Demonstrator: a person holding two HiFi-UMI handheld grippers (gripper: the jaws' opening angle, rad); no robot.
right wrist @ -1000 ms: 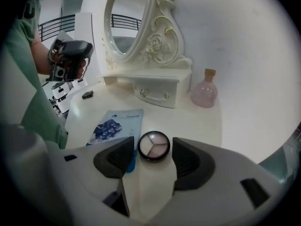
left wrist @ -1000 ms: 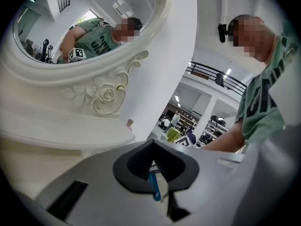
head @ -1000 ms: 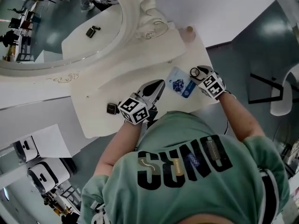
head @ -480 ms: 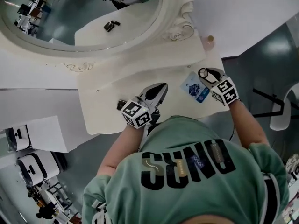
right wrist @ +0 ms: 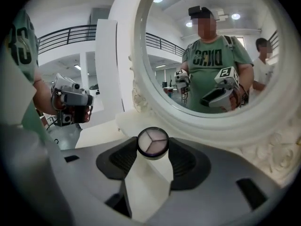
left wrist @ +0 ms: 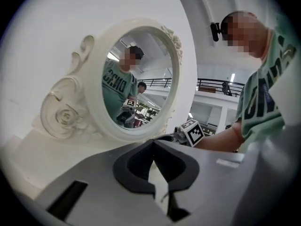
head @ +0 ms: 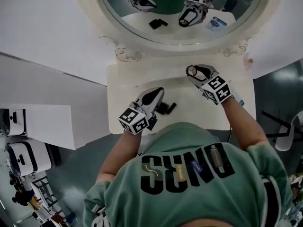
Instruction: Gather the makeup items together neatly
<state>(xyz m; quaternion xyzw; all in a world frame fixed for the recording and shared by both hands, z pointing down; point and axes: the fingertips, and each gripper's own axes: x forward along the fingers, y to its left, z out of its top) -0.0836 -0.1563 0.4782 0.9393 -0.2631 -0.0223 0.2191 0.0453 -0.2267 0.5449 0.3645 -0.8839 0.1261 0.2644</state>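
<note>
Right tool has just closed on round compact, lifting it off toward black case; left tool shut, empty.

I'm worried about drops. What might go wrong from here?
The compact sits only at the right gripper's tips, whose jaws have just been closing on it; it may slip. The shut left gripper is right beside the black case and might knock it.

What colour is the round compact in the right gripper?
The compact shows three pale pinkish wedges inside a dark rim; right gripper view.
</note>
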